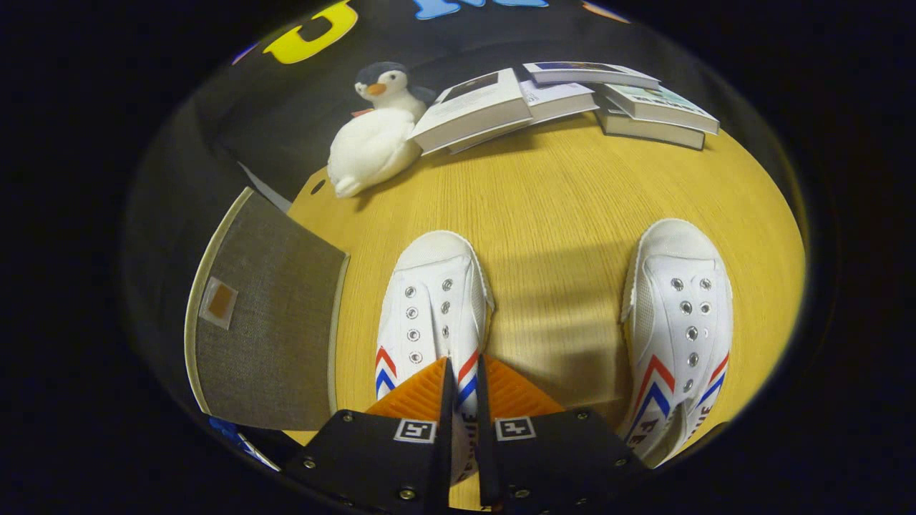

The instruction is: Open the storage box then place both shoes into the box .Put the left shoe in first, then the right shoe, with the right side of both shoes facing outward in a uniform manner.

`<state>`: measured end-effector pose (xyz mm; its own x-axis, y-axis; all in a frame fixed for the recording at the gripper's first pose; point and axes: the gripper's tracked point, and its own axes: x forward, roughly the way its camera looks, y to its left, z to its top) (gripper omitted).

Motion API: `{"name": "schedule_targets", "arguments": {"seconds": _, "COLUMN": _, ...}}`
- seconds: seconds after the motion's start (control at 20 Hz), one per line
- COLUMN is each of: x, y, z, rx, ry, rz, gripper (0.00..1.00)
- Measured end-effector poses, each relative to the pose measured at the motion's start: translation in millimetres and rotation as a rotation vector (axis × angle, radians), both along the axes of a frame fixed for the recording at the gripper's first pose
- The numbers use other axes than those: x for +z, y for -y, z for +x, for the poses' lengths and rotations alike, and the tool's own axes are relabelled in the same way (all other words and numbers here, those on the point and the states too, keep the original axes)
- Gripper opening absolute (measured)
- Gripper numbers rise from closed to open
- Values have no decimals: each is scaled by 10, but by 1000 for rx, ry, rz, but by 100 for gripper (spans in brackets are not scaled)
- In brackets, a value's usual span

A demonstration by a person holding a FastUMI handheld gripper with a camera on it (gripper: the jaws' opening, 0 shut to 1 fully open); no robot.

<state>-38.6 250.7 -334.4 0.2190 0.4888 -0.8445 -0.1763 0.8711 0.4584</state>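
Fingers [442, 390] of the gripper [461, 379] stand nearly closed, a narrow gap between them, and the right side wall of the left shoe [433, 307] sits in that gap, pinched from both sides. This shoe is white with metal eyelets and red and blue chevrons, toe pointing away from the gripper. Its mate, the right shoe [680, 322], lies well apart on the same wooden table [558, 207], also toe away. Beside the left shoe, touching the table edge, the grey fabric box lid [275, 322] lies open and flat, a small tan patch on it. Beyond the shoes, at the far side of the table, a plush penguin [376, 136] leans beside a spread of books [565, 100].
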Motion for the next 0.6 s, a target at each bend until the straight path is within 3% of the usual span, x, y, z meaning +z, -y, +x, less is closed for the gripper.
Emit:
{"name": "schedule_targets", "arguments": {"seconds": 0.1, "x": -3, "y": -16, "z": -3, "rx": 22, "ry": 13, "rz": -10, "gripper": 16}}
{"name": "schedule_targets", "arguments": {"seconds": 0.15, "x": 87, "y": 63, "z": 72, "rx": -11, "ry": 22, "rz": -14, "gripper": 16}}
{"name": "schedule_targets", "arguments": {"seconds": 0.2, "x": -32, "y": -16, "z": 11, "rx": -32, "ry": -7, "rz": -6, "gripper": 1}}
{"name": "schedule_targets", "arguments": {"seconds": 0.6, "x": 345, "y": -43, "z": 30, "rx": -131, "ry": -54, "rz": 135, "gripper": 1}}
